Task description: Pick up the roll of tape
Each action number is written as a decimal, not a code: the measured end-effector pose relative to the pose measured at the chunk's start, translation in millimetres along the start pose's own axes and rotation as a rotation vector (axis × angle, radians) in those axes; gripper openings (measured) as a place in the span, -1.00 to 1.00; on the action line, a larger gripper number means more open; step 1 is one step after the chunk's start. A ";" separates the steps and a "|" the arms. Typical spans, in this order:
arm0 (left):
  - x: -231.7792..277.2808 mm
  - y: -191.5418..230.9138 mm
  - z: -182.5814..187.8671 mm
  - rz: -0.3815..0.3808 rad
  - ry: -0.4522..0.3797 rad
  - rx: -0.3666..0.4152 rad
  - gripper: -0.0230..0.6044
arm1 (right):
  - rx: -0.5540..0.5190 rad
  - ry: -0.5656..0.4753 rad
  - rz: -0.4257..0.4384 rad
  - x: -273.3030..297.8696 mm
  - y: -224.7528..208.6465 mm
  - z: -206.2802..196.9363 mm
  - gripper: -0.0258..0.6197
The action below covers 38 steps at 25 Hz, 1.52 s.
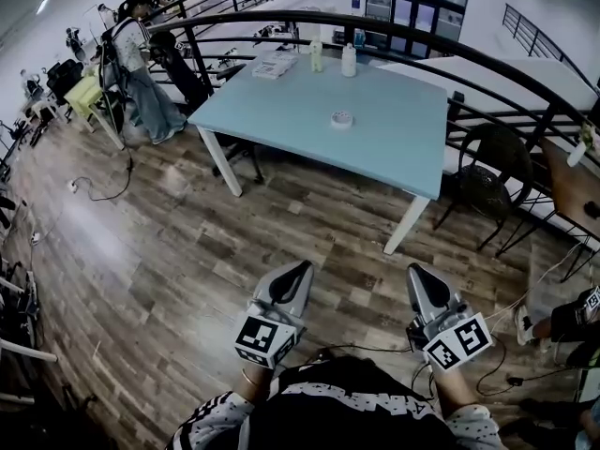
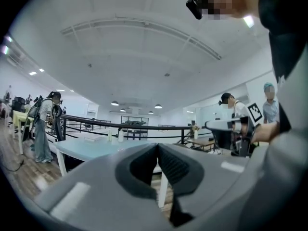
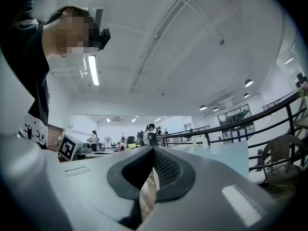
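The roll of tape [image 1: 342,118] is small and pale and lies flat near the middle of the light blue table [image 1: 403,148], far ahead of both grippers. My left gripper [image 1: 301,268] and right gripper [image 1: 416,272] are held side by side low over the wooden floor, well short of the table and pointing towards it. In the left gripper view the jaws meet at the tips [image 2: 157,145] with nothing between them. The right gripper's jaws [image 3: 153,148] are likewise shut and empty. I cannot make out the tape in either gripper view.
Two white bottles [image 1: 349,60] and a stack of papers [image 1: 274,66] stand at the table's far edge. A curved black railing [image 1: 487,68] runs behind the table, and dark chairs [image 1: 487,172] stand at its right. People [image 1: 141,59] stand at the back left. Cables [image 1: 103,195] lie on the floor.
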<state>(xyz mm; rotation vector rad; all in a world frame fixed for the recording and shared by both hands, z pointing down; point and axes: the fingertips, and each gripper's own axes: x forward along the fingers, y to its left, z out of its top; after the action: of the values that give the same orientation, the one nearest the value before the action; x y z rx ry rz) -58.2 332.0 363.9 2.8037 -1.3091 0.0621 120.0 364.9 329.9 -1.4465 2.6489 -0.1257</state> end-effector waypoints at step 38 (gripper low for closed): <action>15.5 111.8 -8.5 0.178 0.010 -0.037 -0.93 | 0.054 0.034 0.109 119.8 -27.9 -26.8 -0.92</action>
<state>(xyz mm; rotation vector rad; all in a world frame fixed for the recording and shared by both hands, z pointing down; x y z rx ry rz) -134.1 249.0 376.1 2.6463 -1.5373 0.0575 75.1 249.4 352.2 -1.2926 2.7213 -0.2120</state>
